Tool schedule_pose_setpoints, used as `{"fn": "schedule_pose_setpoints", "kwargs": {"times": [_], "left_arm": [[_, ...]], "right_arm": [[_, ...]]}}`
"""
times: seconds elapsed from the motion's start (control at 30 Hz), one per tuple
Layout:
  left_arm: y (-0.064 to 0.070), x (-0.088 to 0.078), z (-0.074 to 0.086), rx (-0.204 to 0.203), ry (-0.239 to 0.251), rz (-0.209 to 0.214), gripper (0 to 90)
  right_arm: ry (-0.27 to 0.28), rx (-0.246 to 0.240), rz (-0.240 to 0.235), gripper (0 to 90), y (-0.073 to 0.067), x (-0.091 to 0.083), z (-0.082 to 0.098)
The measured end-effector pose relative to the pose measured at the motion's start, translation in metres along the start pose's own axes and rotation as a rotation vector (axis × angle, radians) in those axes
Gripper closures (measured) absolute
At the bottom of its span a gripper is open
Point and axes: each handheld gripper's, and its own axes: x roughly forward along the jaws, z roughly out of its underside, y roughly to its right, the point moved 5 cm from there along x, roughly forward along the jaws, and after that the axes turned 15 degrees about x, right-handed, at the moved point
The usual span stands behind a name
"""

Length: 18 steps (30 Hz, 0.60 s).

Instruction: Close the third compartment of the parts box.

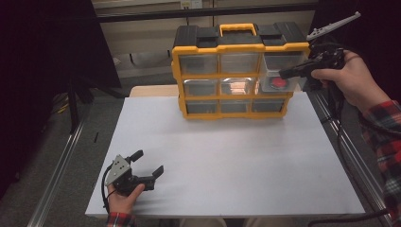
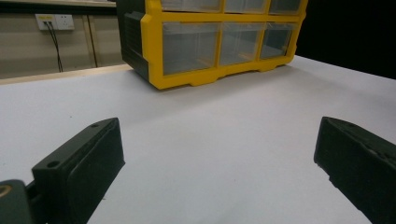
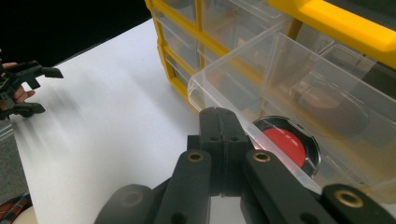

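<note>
- I am working the drawer [image 3: 280, 93] of the yellow organizer [image 1: 236, 75], which is standing at the upper centre of the high view. The clear drawer is in the middle row at the organizer's right end, pulled out toward me.
- In the right gripper view the drawer is filling the centre and right, and a round black thing with a red centre [image 3: 286, 144] is lying inside it at the near end.
- My right gripper [image 3: 219, 121] is sitting with its jaws pressed together, the tips right at the drawer's front wall; I cannot tell whether they are pinching the rim or only touching it.
- My left gripper [image 1: 150, 163] is resting at the lower left of the high view on the white table [image 1: 227, 156], jaws spread apart and holding nothing, well apart from the organizer.
- I judge the step in hand to be moving this drawer, either finishing the pull or starting to push it home.
- The next move is calling for a straight, level travel along the drawer's slides, so it is not jamming or tipping the organizer.
</note>
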Motion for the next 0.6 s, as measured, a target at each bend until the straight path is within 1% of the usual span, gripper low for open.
{"fn": "schedule_pose_setpoints", "kwargs": {"times": [0.07, 0.13, 0.2, 0.23, 0.27, 0.33, 0.37, 0.43, 0.47, 0.53, 0.57, 0.6], "left_arm": [[-0.0001, -0.0004, -0.0001, 0.001, 0.002, 0.006, 1.5], [-0.0005, -0.0008, -0.0001, 0.001, -0.001, -0.005, 1.5], [-0.0008, -0.0009, 0.0004, 0.005, -0.003, 0.003, 1.5], [-0.0007, -0.0006, 0.0004, 0.003, -0.002, -0.005, 1.5], [-0.0002, 0.0000, 0.0004, -0.005, 0.003, 0.000, 1.5], [-0.0003, 0.0002, 0.0002, -0.005, 0.004, 0.003, 1.5], [-0.0014, -0.0007, 0.0006, 0.010, -0.007, 0.003, 1.5], [-0.0014, -0.0007, 0.0006, 0.011, -0.009, 0.003, 1.5], [-0.0004, 0.0003, -0.0002, -0.008, 0.003, -0.002, 1.5], [-0.0004, 0.0004, -0.0004, -0.007, 0.005, -0.001, 1.5], [0.0000, 0.0007, -0.0006, -0.014, 0.009, -0.004, 1.5], [-0.0013, -0.0005, 0.0004, 0.008, -0.007, 0.001, 1.5]], "right_arm": [[0.003, -0.003, 0.000, 90.0, 0.0003, 0.0004, -0.0004], [0.001, -0.004, -0.004, 90.0, 0.0003, 0.0006, -0.0007], [0.003, -0.010, 0.003, 90.0, 0.0008, 0.0008, -0.0012], [0.004, -0.007, 0.003, 90.0, 0.0011, 0.0007, -0.0012], [0.003, -0.006, 0.001, 90.0, 0.0013, 0.0008, -0.0013], [0.005, -0.003, 0.003, 90.0, 0.0014, 0.0009, -0.0015], [0.005, -0.002, 0.003, 90.0, 0.0016, 0.0011, -0.0019], [0.006, -0.004, 0.003, 90.0, 0.0024, 0.0017, -0.0025], [0.008, -0.003, 0.002, 90.0, 0.0027, 0.0019, -0.0029], [0.011, -0.001, 0.005, 90.0, 0.0030, 0.0025, -0.0032], [0.012, -0.001, 0.003, 90.0, 0.0031, 0.0026, -0.0033], [0.012, -0.003, 0.000, 90.0, 0.0034, 0.0025, -0.0032]]}}
